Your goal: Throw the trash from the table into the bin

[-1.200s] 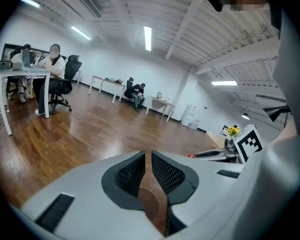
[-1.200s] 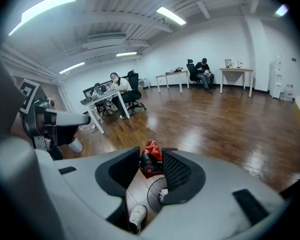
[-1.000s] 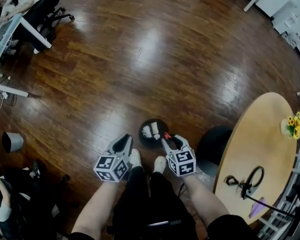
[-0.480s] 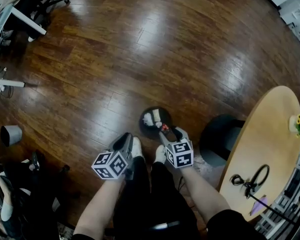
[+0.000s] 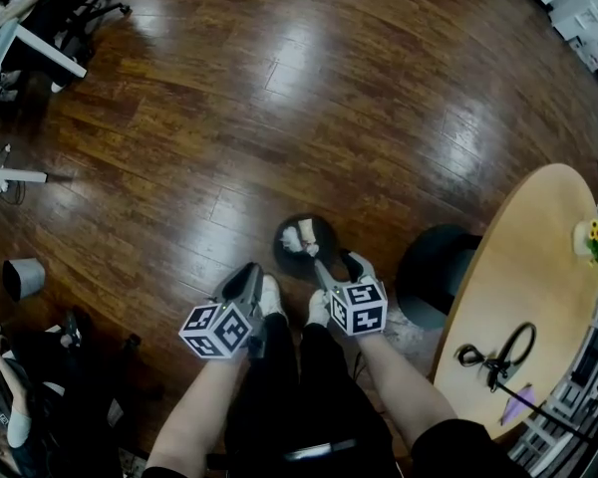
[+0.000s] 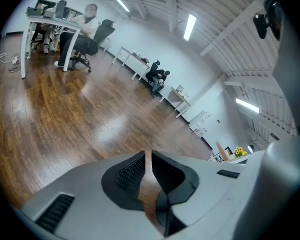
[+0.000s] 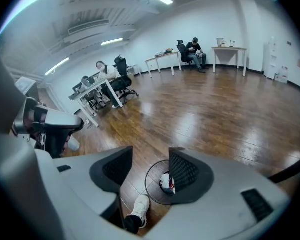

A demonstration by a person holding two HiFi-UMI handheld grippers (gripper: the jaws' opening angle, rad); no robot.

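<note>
Over the floor bin (image 5: 327, 233), at the feet of the person holding both tools, the right gripper (image 5: 334, 264) stands open.
Its jaws have just been opening and are now well apart, with nothing between them. Seen through the gap, the round dark bin sits directly below and a little ahead of the tips. The trash (image 5: 293, 237) lies inside it, a crumpled white piece with a bit of red beside it. The left gripper (image 5: 247, 272) hangs level with the right one, on its left. Its jaws are drawn together to a thin slit over bare wooden floor and hold nothing. One white shoe (image 5: 270, 297) shows just behind each tool. The oval wooden table (image 5: 523, 267) stands off to the right gripper's right, well apart from the bin.
</note>
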